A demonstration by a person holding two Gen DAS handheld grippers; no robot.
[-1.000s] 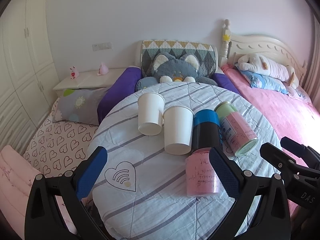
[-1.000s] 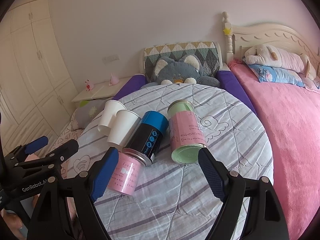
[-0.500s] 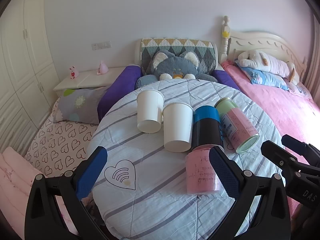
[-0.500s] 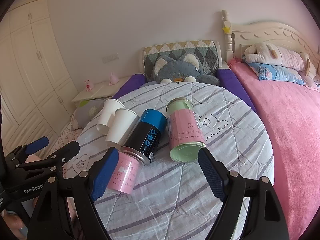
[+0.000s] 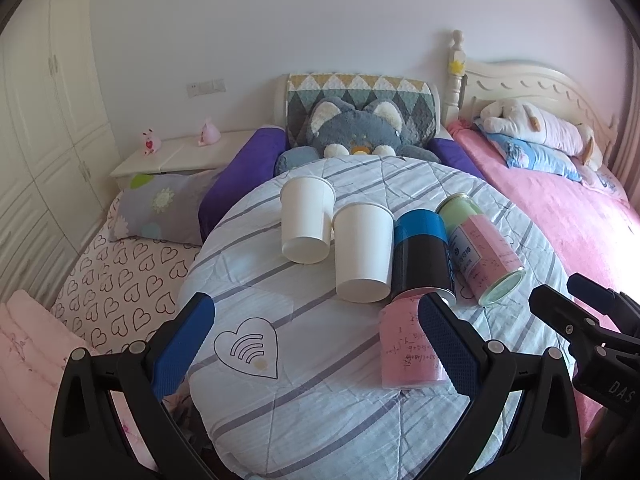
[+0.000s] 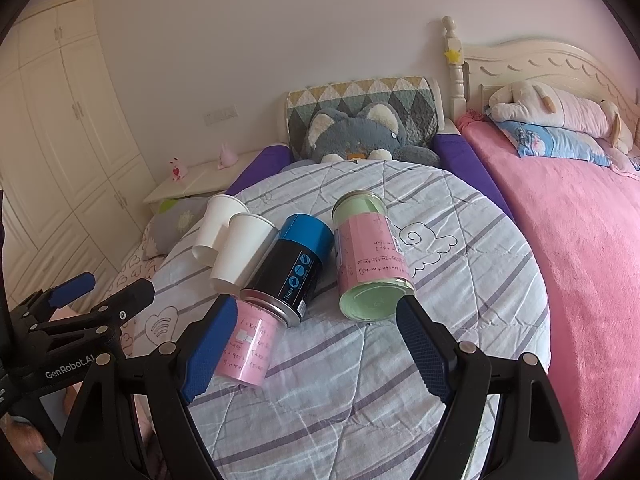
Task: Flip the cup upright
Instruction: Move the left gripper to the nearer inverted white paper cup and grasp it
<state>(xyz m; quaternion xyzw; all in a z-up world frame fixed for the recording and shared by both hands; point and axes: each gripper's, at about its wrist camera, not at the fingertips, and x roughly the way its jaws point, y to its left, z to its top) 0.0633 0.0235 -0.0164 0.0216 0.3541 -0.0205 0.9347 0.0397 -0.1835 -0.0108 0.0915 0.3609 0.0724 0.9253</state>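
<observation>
On the round striped table cover [image 5: 328, 412] in front of me, five cups lie tipped over on their sides, packed close in a bunch. Two white paper cups [image 5: 362, 252] lie side by side, bottoms toward me. Next to them is the black and blue can [image 6: 290, 270], then the green and pink jar [image 6: 370, 256], and a small pink cup [image 6: 250, 350] lies nearest to me, its end touching the black can. I think they lie this way so that I can stand them up one at a time. My left tongs [image 5: 316, 348] are wide open and hold nothing. My right tongs [image 6: 316, 344] are wide open too, and empty. Both hang above the near edge of the cover and touch no cup. I hold them open so a cup can fit between the blue pads [image 6: 208, 348]. The pink cup is closest, so I guess it is the easy one to start with. It could roll on the soft cloth, so I should pinch it gently.
</observation>
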